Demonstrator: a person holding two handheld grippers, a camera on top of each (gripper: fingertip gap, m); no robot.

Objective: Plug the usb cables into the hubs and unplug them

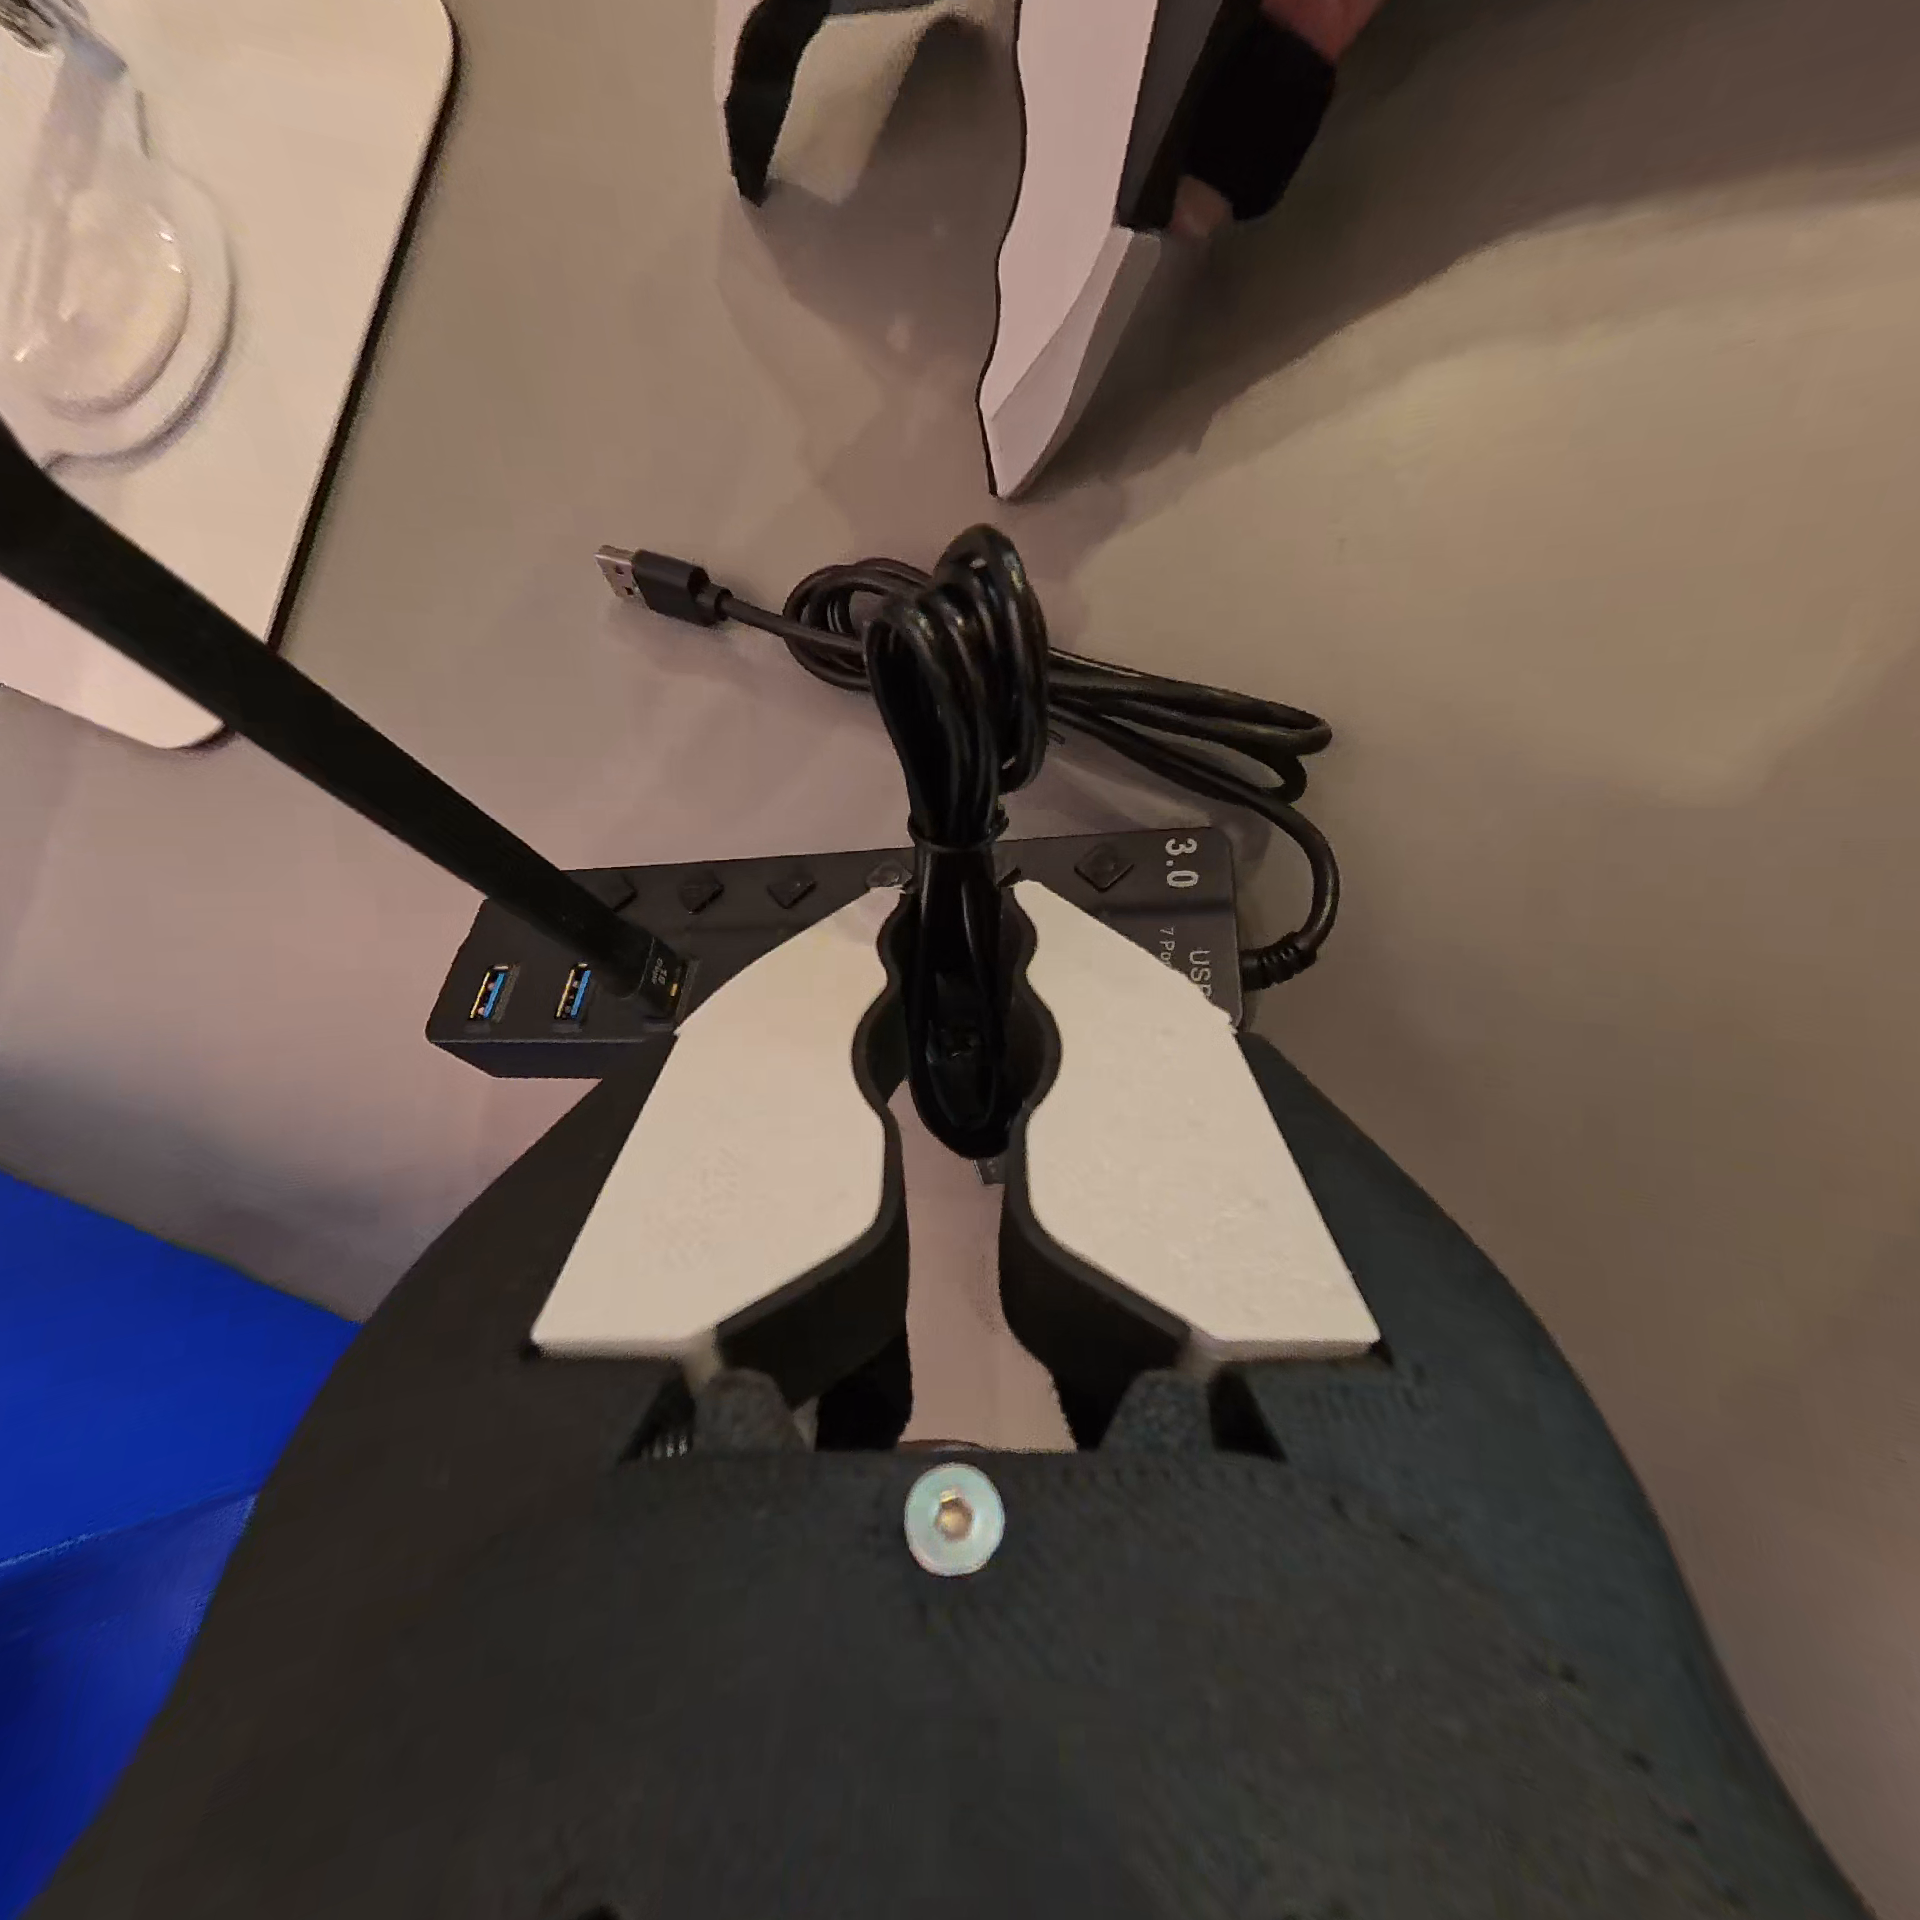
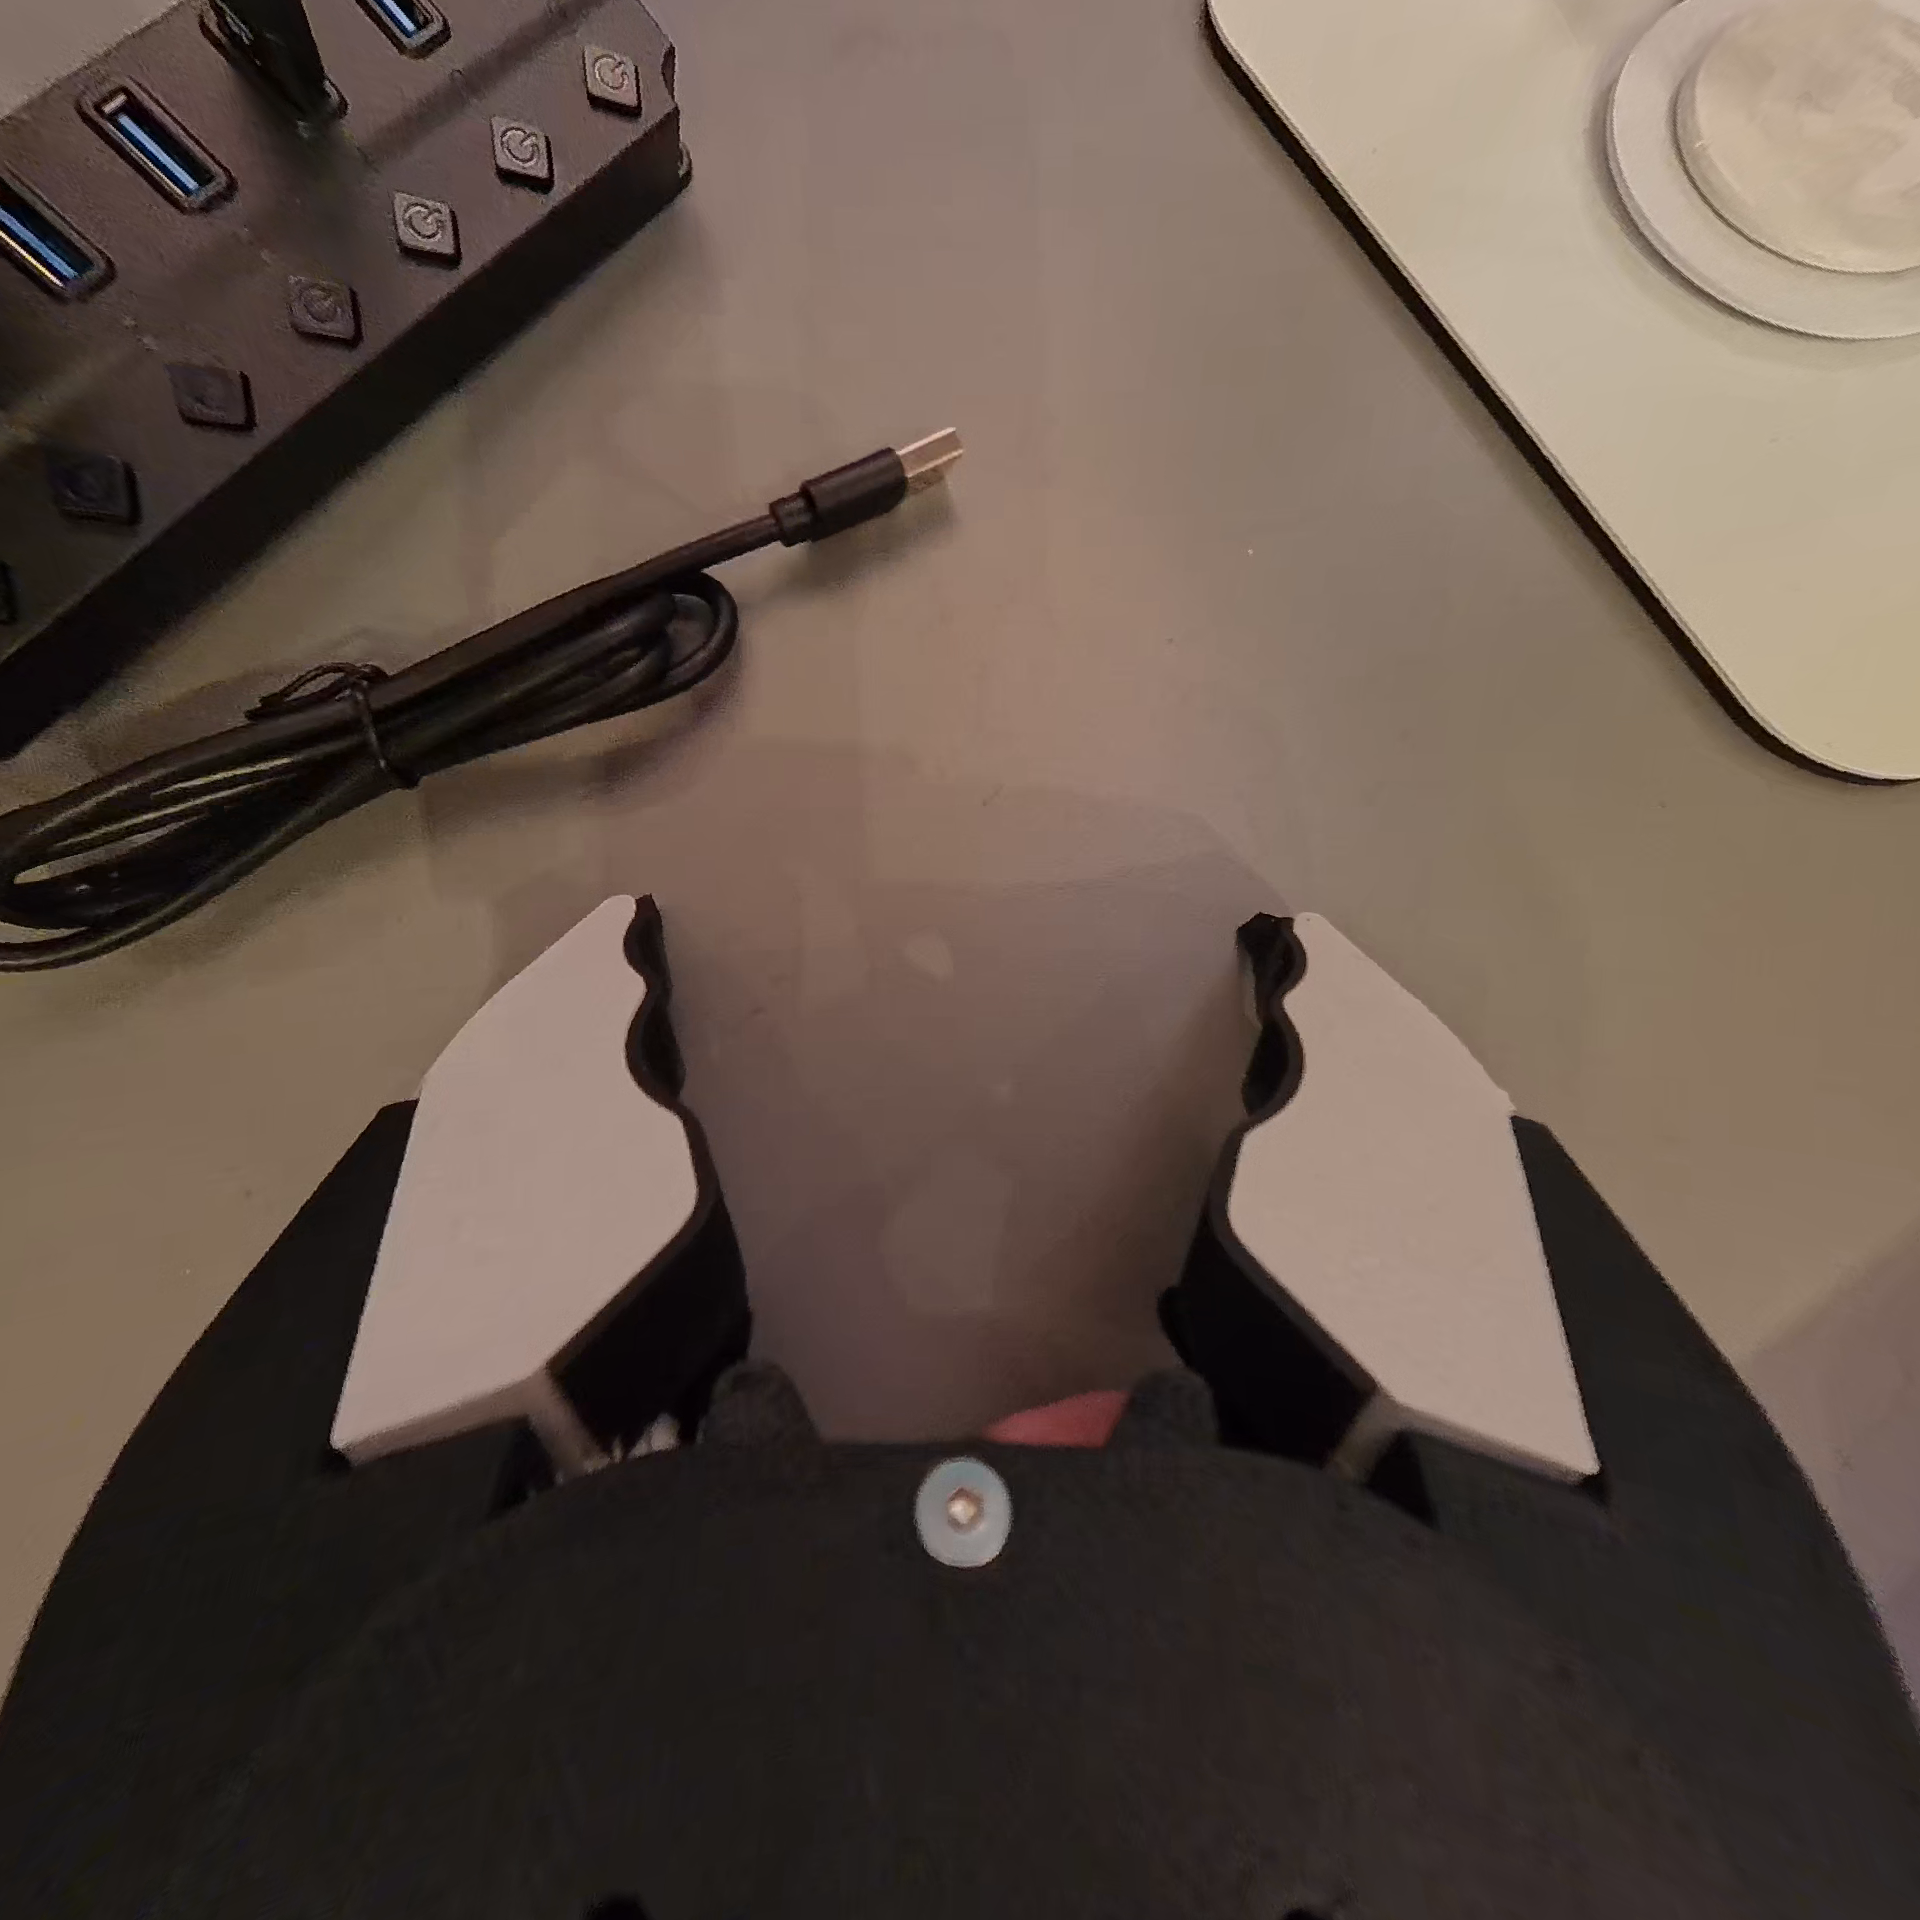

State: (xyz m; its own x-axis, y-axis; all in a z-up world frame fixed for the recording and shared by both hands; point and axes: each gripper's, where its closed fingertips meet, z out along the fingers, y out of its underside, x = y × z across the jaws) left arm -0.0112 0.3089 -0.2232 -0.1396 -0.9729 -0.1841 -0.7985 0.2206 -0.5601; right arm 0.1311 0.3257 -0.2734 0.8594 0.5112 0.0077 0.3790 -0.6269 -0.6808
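Observation:
My left gripper (image 1: 956, 894) is shut on a tied bundle of black USB cable (image 1: 961, 727), right above the black multi-port hub (image 1: 540, 1029). The bundle's free USB plug (image 1: 644, 577) lies on the grey table beyond the hub. A flat black cable (image 1: 312, 727) is plugged into the hub's third port from the left. My right gripper (image 2: 956, 920) is open and empty over bare table. In the right wrist view the hub (image 2: 312, 260) is at the upper left, with the bundle (image 2: 343, 727) and its plug (image 2: 883, 478) beside it. The right gripper's white fingers (image 1: 1060, 364) also show in the left wrist view.
A white board (image 2: 1558, 416) bearing a clear round glass object (image 2: 1787, 156) lies at the right; it also shows in the left wrist view (image 1: 312, 312). The hub's own thick cable (image 1: 1299, 904) loops off its right end. A blue object (image 1: 104, 1403) sits at the lower left.

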